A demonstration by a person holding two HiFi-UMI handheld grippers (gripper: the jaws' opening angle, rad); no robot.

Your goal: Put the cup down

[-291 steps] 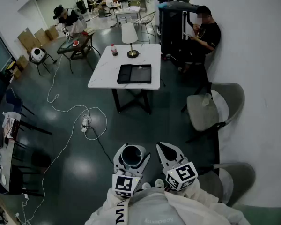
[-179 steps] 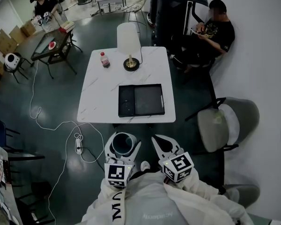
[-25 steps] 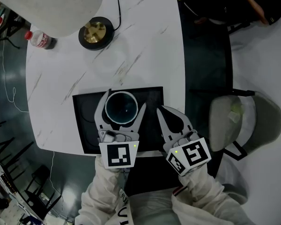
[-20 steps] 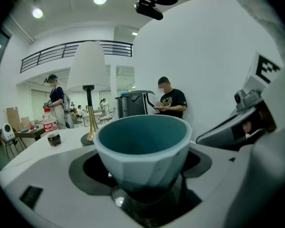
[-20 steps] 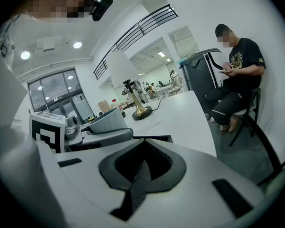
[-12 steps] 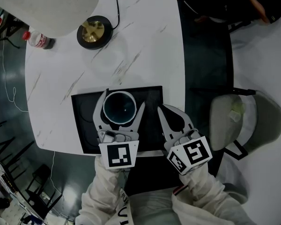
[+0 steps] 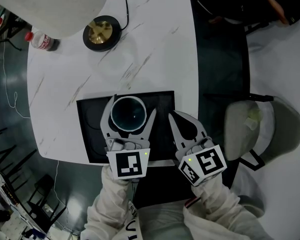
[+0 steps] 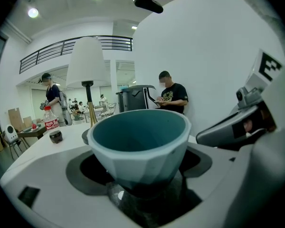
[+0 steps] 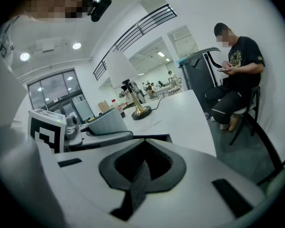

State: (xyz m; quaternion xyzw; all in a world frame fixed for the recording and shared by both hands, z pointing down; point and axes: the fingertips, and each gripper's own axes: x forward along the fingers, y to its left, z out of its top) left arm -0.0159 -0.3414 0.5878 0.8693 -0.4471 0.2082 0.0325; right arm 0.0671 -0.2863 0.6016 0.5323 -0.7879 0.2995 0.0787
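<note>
A pale teal cup (image 7: 128,112) with a dark teal inside sits between the jaws of my left gripper (image 7: 128,109), which is shut on it. In the left gripper view the cup (image 8: 138,146) stands upright and fills the middle. It hangs over the black tray (image 7: 90,134) at the near edge of the white marble table (image 7: 155,49); whether it touches the tray is hidden. My right gripper (image 7: 179,118) is shut with nothing in it, over the tray's right end. From the right gripper view the cup (image 9: 107,121) shows at the left.
A table lamp with a white shade (image 7: 52,4) and brass base (image 7: 101,33) stands at the table's far left, beside a small bottle (image 7: 40,41). A grey chair (image 7: 255,134) is at the right. A seated person (image 9: 235,75) is beyond the table.
Over the earliest frames I walked up to the table carrying the cup. In the last second the cup and both grippers have barely shifted over the tray.
</note>
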